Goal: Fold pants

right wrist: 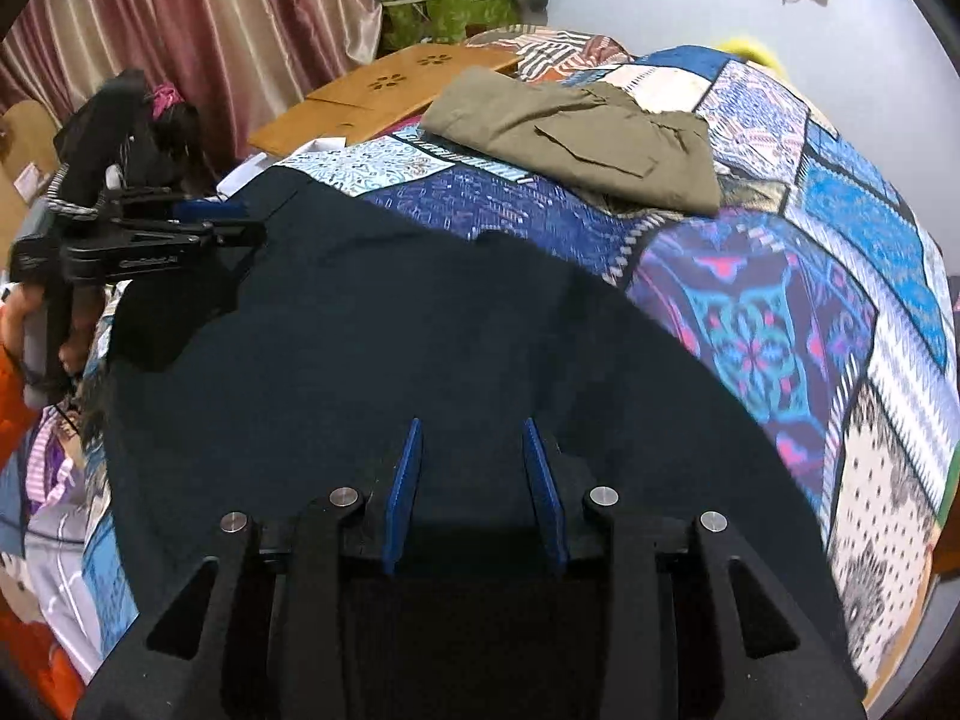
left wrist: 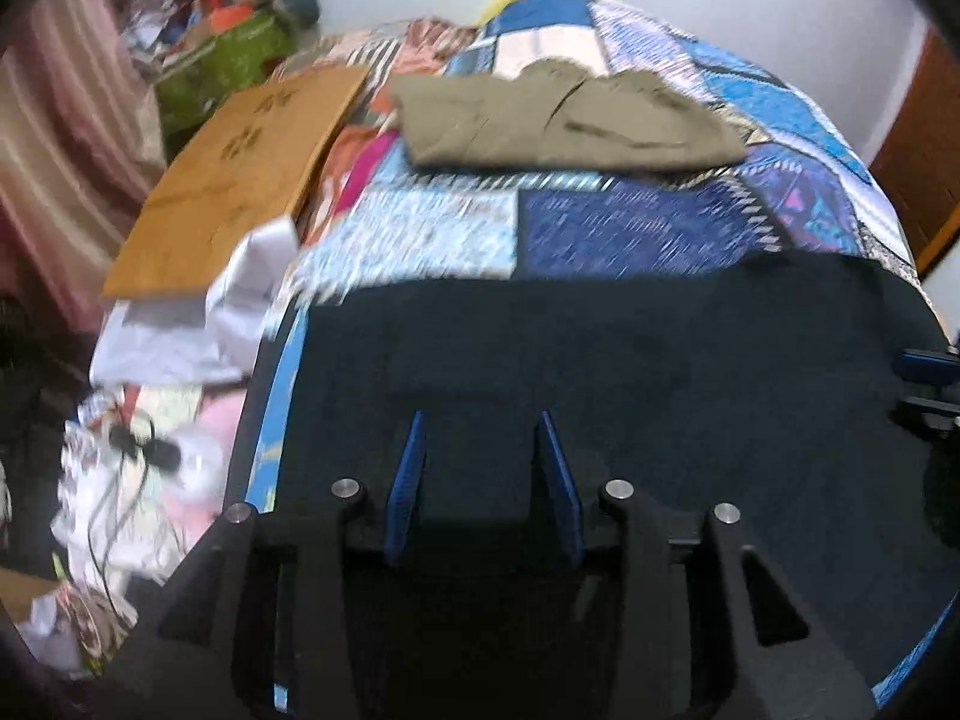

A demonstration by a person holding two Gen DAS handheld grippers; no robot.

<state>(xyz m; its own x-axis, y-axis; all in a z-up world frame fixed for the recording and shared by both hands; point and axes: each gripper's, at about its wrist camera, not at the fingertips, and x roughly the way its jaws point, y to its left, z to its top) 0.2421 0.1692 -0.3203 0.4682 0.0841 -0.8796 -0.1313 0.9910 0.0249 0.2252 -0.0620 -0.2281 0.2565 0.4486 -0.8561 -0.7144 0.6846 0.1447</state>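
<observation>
Dark navy pants (left wrist: pixel 600 360) lie spread flat on a patchwork quilt (left wrist: pixel 630 228), also in the right wrist view (right wrist: pixel 390 330). My left gripper (left wrist: pixel 483 426) is open just above the pants, nothing between its blue fingers (left wrist: pixel 408 468). It shows at the left of the right wrist view (right wrist: pixel 204 222), over the pants' left edge. My right gripper (right wrist: pixel 471 432) is open over the near part of the pants; its tip shows at the right edge of the left wrist view (left wrist: pixel 927 384). Khaki folded pants (left wrist: pixel 558 120) lie further back on the bed, also in the right wrist view (right wrist: pixel 582 132).
A wooden lap table (left wrist: pixel 240 180) lies at the bed's left edge, also in the right wrist view (right wrist: pixel 384 96). White cloth (left wrist: pixel 198 324) and clutter with cables (left wrist: pixel 126 480) lie left. Pink curtains (right wrist: pixel 198 30) and a green box (right wrist: pixel 456 6) stand behind. The quilt (right wrist: pixel 810 300) extends right.
</observation>
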